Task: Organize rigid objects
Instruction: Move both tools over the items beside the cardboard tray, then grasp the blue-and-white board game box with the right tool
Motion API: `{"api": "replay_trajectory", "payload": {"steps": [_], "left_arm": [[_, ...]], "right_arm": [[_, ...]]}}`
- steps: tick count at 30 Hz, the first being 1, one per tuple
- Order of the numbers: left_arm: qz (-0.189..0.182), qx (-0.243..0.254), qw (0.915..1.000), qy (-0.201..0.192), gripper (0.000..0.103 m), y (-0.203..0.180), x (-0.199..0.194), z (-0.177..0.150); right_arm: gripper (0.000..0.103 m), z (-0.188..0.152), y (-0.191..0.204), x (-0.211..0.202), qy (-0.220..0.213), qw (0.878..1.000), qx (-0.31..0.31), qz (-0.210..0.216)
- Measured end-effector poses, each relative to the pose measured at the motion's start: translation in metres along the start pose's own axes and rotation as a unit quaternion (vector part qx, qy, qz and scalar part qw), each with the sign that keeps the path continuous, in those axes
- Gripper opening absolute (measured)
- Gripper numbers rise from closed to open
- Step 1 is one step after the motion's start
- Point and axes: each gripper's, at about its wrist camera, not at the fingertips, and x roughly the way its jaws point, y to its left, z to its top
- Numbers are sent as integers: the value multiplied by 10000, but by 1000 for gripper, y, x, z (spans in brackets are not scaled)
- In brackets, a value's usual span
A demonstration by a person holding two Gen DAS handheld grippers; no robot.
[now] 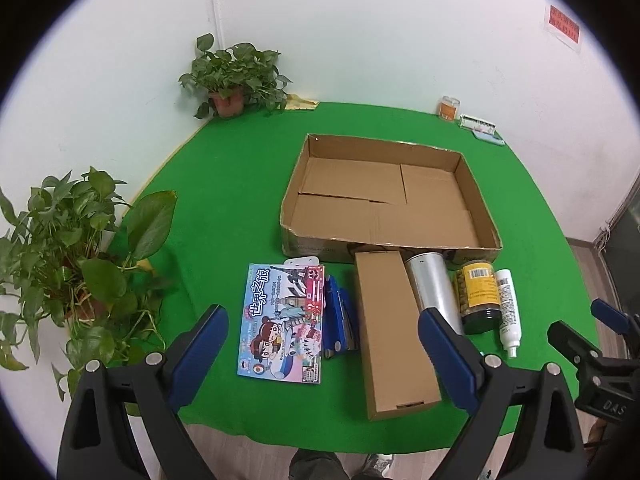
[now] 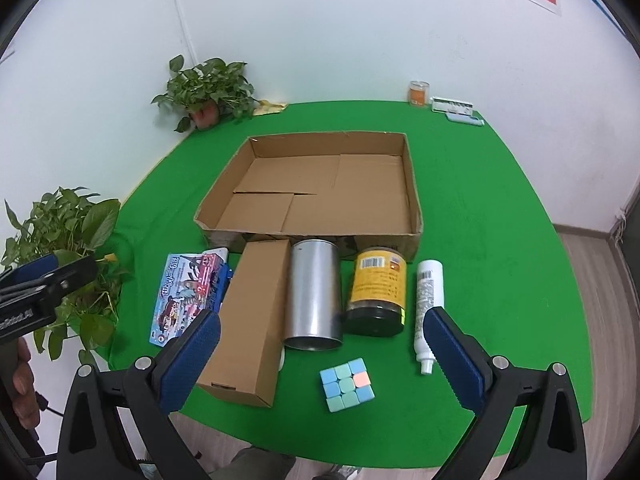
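Both grippers hover above the near edge of the green felt counter [image 2: 480, 208], holding nothing: the left gripper [image 1: 323, 344] has its blue ribbed jaws spread wide, and the right gripper [image 2: 322, 348] likewise stands wide apart. The things to sort lie in a row just in front of the shallow cardboard tray [image 2: 414, 196], which holds nothing yet. From left to right: a glossy children's book [image 1: 282, 324] lying flat, a blue item [image 1: 340, 320] half hidden beside it, a long plain cardboard box [image 1: 394, 332], a smooth metal can [image 2: 316, 292] on its side with its open mouth toward the camera, a yellow-labelled jar [image 2: 378, 292] with a dark lid, and a slim white bottle [image 2: 428, 308]. Their long axes all run away from the jaws toward the tray. A pastel puzzle cube [image 2: 347, 385] sits nearest, directly between the right gripper's jaws, so the right hand looks best placed to take it first; its hard square faces should grip squarely, while the can may roll.
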Motion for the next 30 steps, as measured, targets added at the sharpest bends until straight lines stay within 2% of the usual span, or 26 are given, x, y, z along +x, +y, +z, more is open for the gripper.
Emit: {"api": "replay_trajectory", "payload": {"steps": [4, 12, 18, 23, 28, 30], "left_arm": [[-129, 111, 9997, 171, 96, 9, 20, 3], [-760, 228, 9944, 695, 96, 45, 72, 28], [-1004, 136, 9889, 1087, 96, 76, 117, 39], [-1139, 90, 9829, 1441, 96, 94, 144, 34], [-1209, -16, 9741, 1912, 96, 112, 176, 19], [-1199, -17, 9704, 2098, 95, 118, 188, 14]], "right_arm": [[102, 11, 15, 9, 177, 9998, -34, -122], [102, 45, 59, 50, 559, 9973, -58, -467], [102, 69, 98, 81, 785, 9959, -83, -443], [102, 69, 130, 108, 1095, 9938, -116, -126], [102, 54, 164, 139, 1611, 9843, -267, 675], [101, 48, 177, 149, 1757, 9802, -375, 837]]}}
